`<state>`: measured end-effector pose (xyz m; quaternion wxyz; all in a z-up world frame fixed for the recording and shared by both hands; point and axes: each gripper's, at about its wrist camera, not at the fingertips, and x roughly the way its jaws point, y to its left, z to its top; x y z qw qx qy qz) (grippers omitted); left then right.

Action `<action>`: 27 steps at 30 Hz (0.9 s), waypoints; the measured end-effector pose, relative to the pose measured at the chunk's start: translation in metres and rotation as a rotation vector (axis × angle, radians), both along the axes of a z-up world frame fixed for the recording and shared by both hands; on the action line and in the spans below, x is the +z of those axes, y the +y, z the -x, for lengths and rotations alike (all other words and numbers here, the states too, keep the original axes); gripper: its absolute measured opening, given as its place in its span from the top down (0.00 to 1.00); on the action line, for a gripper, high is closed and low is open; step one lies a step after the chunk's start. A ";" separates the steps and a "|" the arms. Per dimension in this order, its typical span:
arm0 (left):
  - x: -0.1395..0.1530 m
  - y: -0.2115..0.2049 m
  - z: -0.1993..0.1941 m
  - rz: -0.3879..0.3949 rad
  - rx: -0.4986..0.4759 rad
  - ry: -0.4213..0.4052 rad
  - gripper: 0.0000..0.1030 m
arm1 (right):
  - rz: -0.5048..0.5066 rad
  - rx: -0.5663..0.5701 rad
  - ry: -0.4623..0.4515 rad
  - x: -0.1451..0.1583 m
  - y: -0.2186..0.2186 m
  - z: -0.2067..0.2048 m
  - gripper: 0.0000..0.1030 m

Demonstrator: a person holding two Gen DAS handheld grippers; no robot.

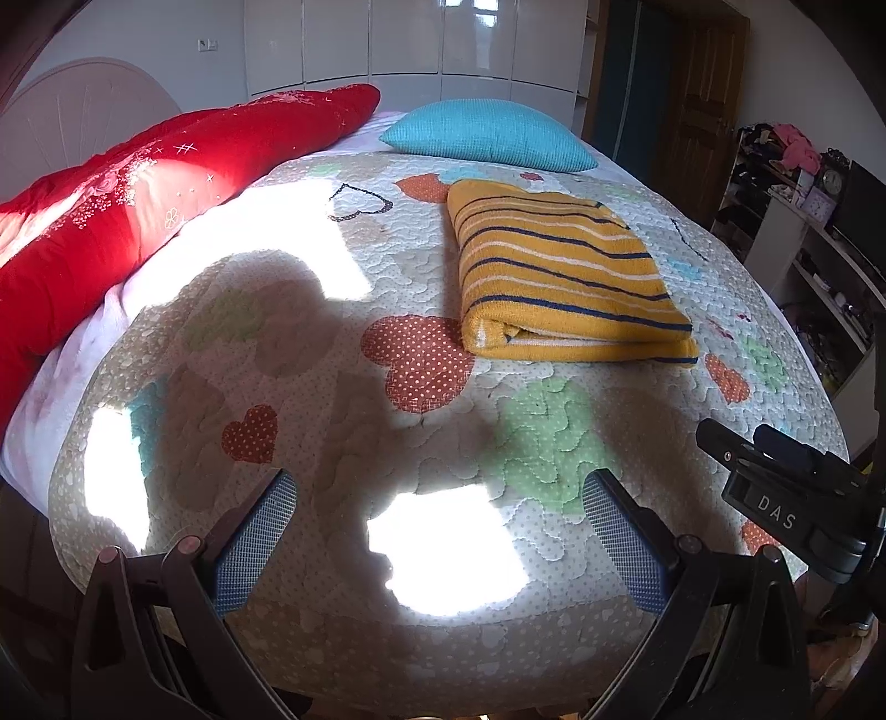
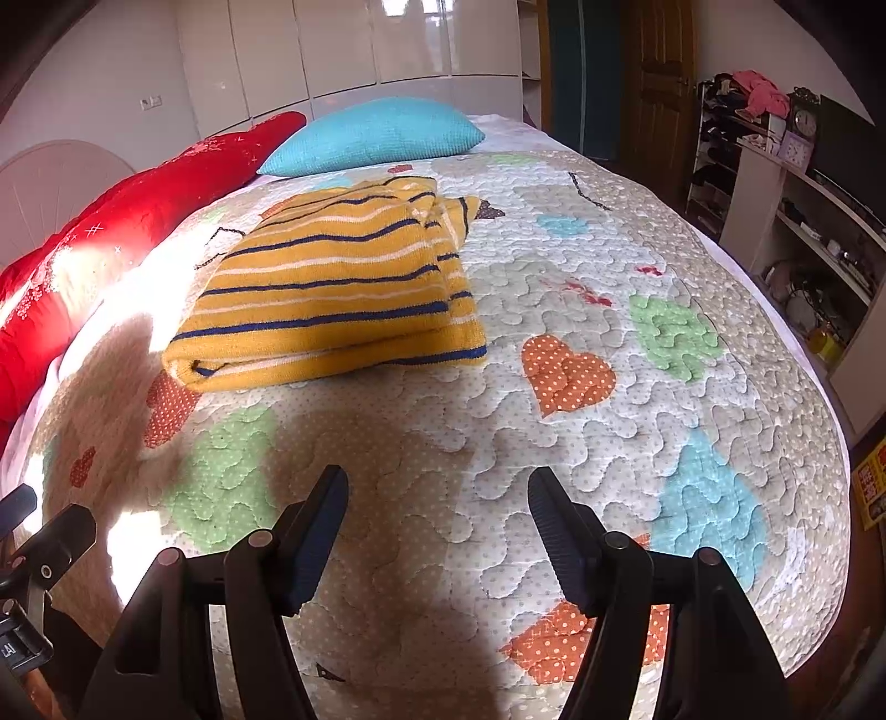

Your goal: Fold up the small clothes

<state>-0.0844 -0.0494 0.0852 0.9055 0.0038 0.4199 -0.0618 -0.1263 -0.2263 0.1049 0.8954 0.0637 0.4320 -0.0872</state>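
Observation:
A yellow garment with navy and white stripes (image 1: 565, 277) lies folded into a flat rectangle on the quilted bedspread (image 1: 343, 354). It also shows in the right wrist view (image 2: 332, 293), left of centre. My left gripper (image 1: 437, 498) is open and empty, held over the near edge of the bed, well short of the garment. My right gripper (image 2: 437, 498) is open and empty too, over the near part of the quilt (image 2: 554, 288), short of the garment. The right gripper's body (image 1: 792, 493) shows at the right edge of the left wrist view.
A turquoise pillow (image 1: 493, 133) lies behind the garment, and a red duvet (image 1: 155, 183) runs along the bed's left side. Shelves with clutter (image 2: 803, 194) and a wooden door (image 2: 659, 72) stand to the right. White wardrobes (image 1: 415, 44) are behind the bed.

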 end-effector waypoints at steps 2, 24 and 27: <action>-0.001 0.001 0.000 0.003 0.000 0.003 0.00 | 0.001 -0.001 -0.001 0.000 0.000 0.000 0.30; -0.009 0.005 -0.003 0.033 0.012 0.042 0.00 | 0.012 0.017 0.001 -0.002 0.003 0.000 0.29; -0.009 0.005 -0.003 0.034 0.012 0.044 0.00 | 0.019 0.021 -0.003 -0.002 0.004 0.000 0.28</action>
